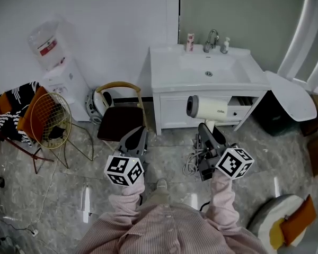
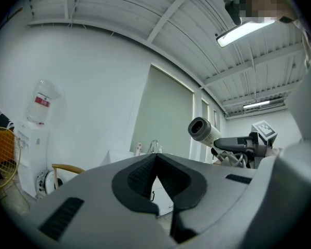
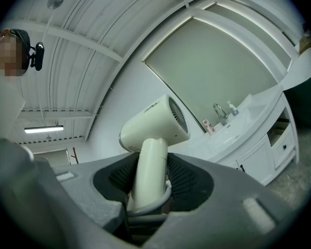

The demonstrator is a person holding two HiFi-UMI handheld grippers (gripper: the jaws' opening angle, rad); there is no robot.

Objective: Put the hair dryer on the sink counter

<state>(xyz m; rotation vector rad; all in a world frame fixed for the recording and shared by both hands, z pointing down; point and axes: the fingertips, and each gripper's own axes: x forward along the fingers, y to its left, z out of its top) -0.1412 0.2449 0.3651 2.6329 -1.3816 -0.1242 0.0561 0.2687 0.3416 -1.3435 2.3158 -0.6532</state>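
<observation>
A cream hair dryer (image 1: 206,108) is held in the air in front of the white sink cabinet, its nozzle pointing left. My right gripper (image 1: 206,130) is shut on its handle (image 3: 149,170); the body (image 3: 155,124) rises above the jaws, and the grey cord (image 1: 192,163) loops down beside the gripper. The sink counter (image 1: 167,70) with its basin and tap (image 1: 212,38) lies beyond, also seen in the right gripper view as the counter (image 3: 238,131). My left gripper (image 1: 135,142) hangs to the left, jaws closed together with nothing in them, its fingertips (image 2: 156,165) meeting.
A dark-seated wooden chair (image 1: 119,118) stands left of the cabinet, with a water dispenser (image 1: 61,73) and a wire basket (image 1: 50,118) further left. One cabinet drawer (image 1: 243,107) is open. A pink tube (image 1: 190,41) and a small bottle (image 1: 225,45) stand by the tap.
</observation>
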